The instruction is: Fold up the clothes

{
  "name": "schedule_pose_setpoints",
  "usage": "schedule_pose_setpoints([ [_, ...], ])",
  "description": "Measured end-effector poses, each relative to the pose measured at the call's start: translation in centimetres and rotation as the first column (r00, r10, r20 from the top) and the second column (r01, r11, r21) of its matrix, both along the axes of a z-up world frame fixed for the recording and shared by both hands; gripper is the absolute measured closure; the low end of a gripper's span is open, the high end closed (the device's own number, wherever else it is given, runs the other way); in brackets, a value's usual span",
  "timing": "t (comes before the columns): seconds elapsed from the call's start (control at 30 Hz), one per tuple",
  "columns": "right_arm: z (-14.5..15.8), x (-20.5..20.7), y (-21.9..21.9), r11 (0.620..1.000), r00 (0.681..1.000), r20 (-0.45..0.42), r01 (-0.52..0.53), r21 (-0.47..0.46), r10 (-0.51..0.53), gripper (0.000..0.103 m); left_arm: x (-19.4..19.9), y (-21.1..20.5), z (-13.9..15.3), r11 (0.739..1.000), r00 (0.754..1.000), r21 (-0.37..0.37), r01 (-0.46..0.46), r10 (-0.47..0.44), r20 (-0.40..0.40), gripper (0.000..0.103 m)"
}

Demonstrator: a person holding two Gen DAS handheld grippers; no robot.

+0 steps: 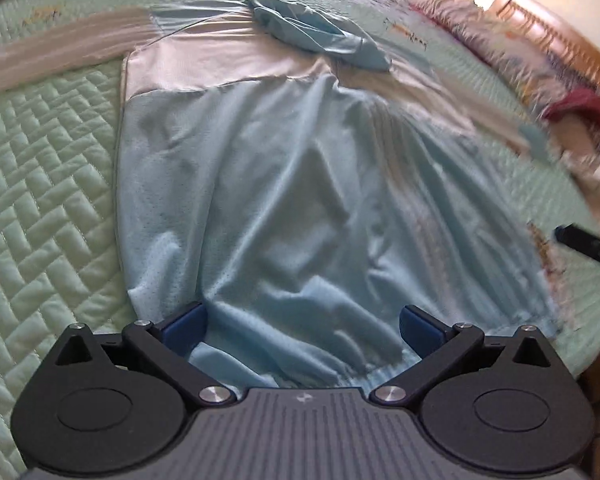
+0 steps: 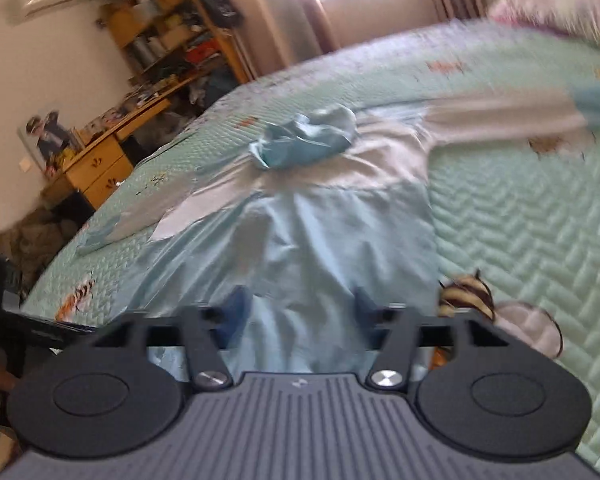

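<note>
Shirt point(image 1: 284, 184), laid flat on the bed point(image 1: 48, 184): long axis runs from the hem at the near edge to the crumpled hood point(image 1: 320, 36) farther in, sleeves spread sideways. Hem lies beneath and between both grippers' spread jaws; left gripper point(image 1: 302, 330) and right gripper point(image 2: 298, 312) released, gripping nothing. Body pale blue, wrinkled; shoulders and sleeves white.

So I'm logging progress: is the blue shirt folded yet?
Not folded: the shirt lies spread flat on the bed, both sleeves out sideways, hood bunched at the top.
</note>
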State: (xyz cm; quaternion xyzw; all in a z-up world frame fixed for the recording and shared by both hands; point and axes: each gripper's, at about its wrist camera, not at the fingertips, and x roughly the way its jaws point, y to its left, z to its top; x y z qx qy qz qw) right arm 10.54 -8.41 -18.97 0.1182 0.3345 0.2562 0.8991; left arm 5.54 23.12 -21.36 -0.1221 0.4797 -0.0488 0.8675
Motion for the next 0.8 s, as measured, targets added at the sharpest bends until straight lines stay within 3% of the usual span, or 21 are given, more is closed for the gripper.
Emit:
schedule_pose_setpoints([
  [0.13,-2.7,-0.2,0.1,0.998,0.995,-0.1,0.0,-0.063,-0.006,0.031,-0.1,-2.0,-0.4,0.992,1.0,0.127,0.026,-0.027,0.009,0.001],
  [0.17,-3.7,-0.2,-0.1,0.996,0.991,-0.132,0.006,-0.087,-0.018,0.038,-0.2,-2.4,-0.5,0.988,0.999,0.151,0.03,-0.031,0.01,0.001],
  [0.23,-4.0,-0.9,-0.5,0.996,0.991,-0.13,0.013,-0.086,-0.024,0.038,-0.3,-2.8,-0.6,0.983,0.999,0.182,0.029,-0.032,0.013,0.001],
  [0.33,-2.6,-1.1,-0.8,0.997,0.987,-0.155,0.039,-0.061,-0.048,0.037,-0.4,-3.0,-0.6,0.981,1.0,0.195,0.02,-0.024,0.016,0.001],
  [0.53,0.3,-1.5,0.2,1.0,0.999,-0.049,0.017,-0.021,-0.018,0.036,-0.5,-3.1,-0.6,0.981,1.0,0.196,0.014,-0.019,0.02,0.001],
  [0.67,-3.4,-0.5,0.0,0.996,0.978,-0.202,0.039,-0.078,-0.054,0.038,-0.5,-3.2,-0.6,0.98,1.0,0.196,0.015,-0.02,0.023,0.001],
  [0.8,-3.4,-1.6,-0.8,0.997,0.977,-0.201,0.067,-0.047,-0.075,0.038,-0.6,-3.1,-0.6,0.981,1.0,0.195,0.019,-0.023,0.02,0.001],
])
